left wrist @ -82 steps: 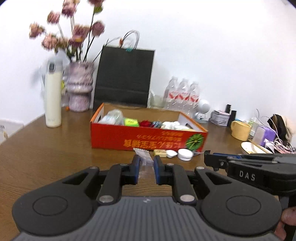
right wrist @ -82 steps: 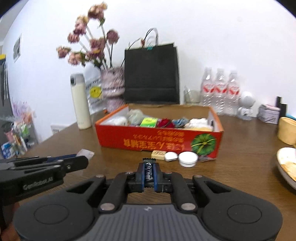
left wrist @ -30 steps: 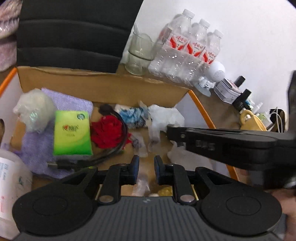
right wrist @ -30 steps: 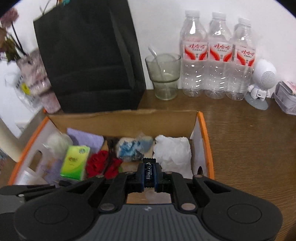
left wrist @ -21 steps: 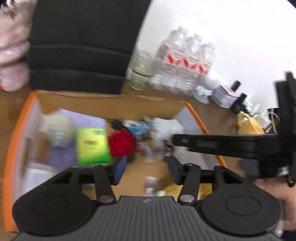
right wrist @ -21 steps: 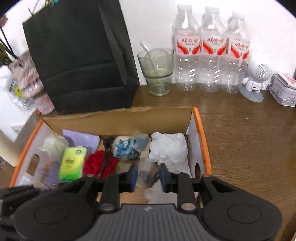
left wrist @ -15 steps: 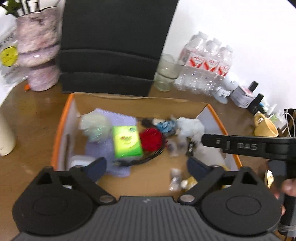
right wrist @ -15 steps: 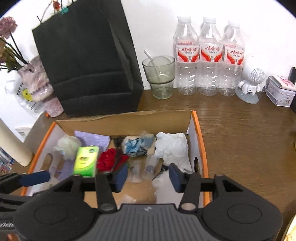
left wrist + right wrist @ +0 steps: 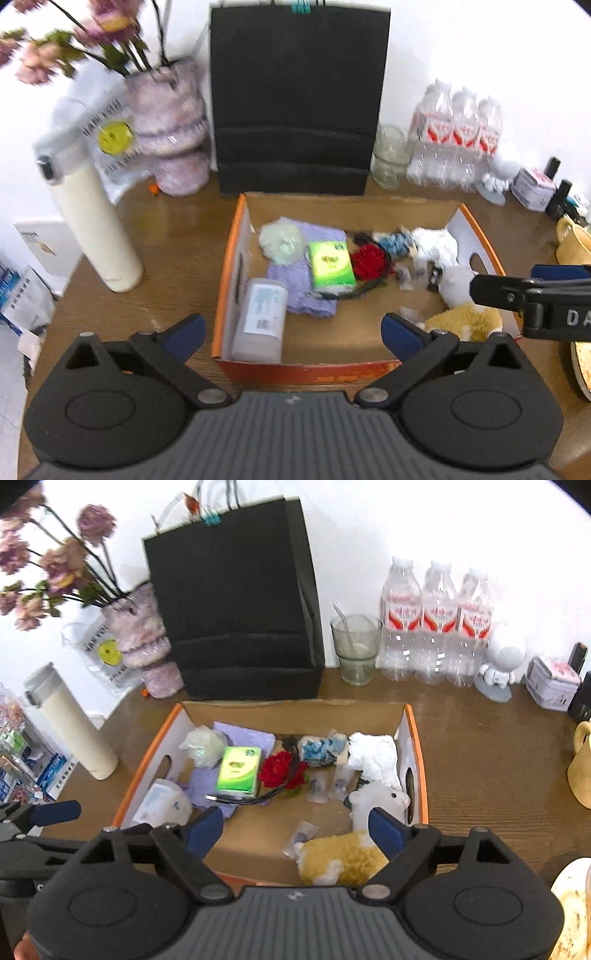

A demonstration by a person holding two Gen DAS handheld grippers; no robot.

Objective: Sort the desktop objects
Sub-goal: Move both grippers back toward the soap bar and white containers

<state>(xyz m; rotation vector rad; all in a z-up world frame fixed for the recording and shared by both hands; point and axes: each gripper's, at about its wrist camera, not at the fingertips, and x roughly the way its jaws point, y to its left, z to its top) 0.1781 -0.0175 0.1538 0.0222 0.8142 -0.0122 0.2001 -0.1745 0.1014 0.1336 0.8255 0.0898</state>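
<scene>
Right wrist view: the wooden counter [image 9: 480, 746] is seen carrying an orange cardboard box [image 9: 416, 738], which serves as the landmark. Behind the box a black paper bag [image 9: 236, 602] is stood upright against the wall, with a vase of dried flowers [image 9: 140, 642] to its left and a glass cup [image 9: 355, 648] and three water bottles [image 9: 437, 624] to its right. Left of the box a cream flask [image 9: 70, 723] is stood upright. Inside the box, a plush toy [image 9: 354, 845] is laid at the near right corner, its long axis running from the near wall toward the far right. A purple cloth [image 9: 243, 738] is spread at the far left, and a green tissue pack [image 9: 239, 770] is laid on it, its long axis pointing front to back. A red flower [image 9: 280, 770] is set just right of the pack.

The right gripper [image 9: 295, 830] is held above the box's near wall, its fingers [image 9: 384, 830] released and spread wide, nothing between them. The left gripper [image 9: 293, 332] is likewise held over the near wall with fingers [image 9: 184, 334] released and empty.
</scene>
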